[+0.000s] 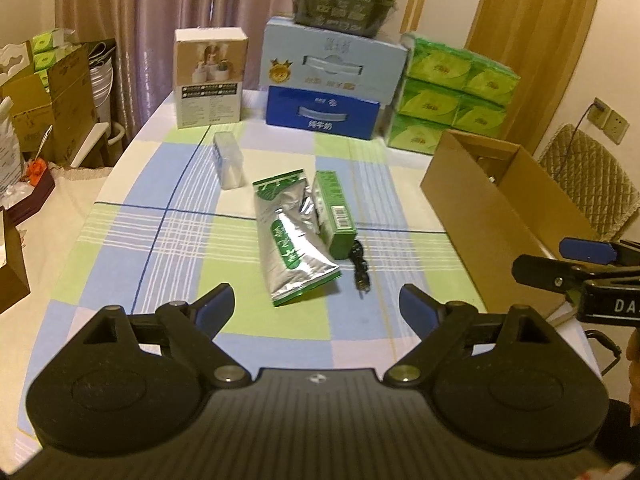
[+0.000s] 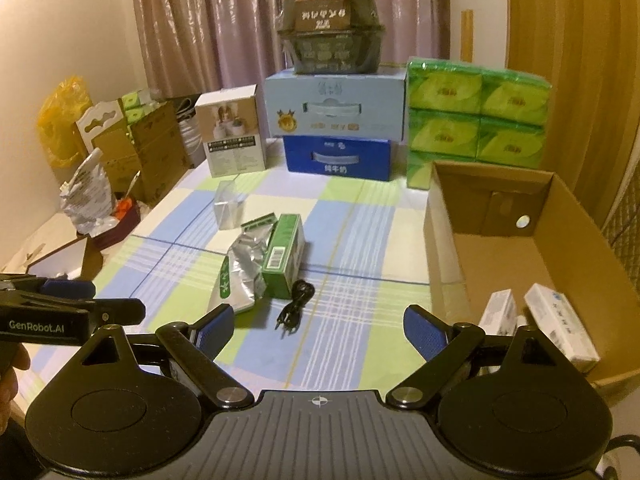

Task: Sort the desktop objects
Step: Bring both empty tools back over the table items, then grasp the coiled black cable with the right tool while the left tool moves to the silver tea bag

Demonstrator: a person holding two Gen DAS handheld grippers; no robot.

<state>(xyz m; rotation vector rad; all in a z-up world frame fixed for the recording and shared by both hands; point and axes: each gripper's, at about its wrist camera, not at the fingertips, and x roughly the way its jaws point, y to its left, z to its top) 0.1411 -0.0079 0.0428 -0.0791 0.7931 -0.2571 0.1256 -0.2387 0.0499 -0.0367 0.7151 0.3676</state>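
Blue-padded left tongs (image 1: pixel 316 306) gape wide and empty above the checked table (image 1: pixel 160 240); the right tongs (image 2: pixel 318 328) stand equally wide, holding nothing. Left of the green carton (image 2: pixel 282 256), touching it, lies a silver pouch (image 2: pixel 240 272); a clear plastic box (image 2: pixel 228 210) stands behind, and a black cable (image 2: pixel 296 300) is coiled just before it. Right of it, the cardboard box (image 2: pixel 560 240) holds two white packets (image 2: pixel 560 328).
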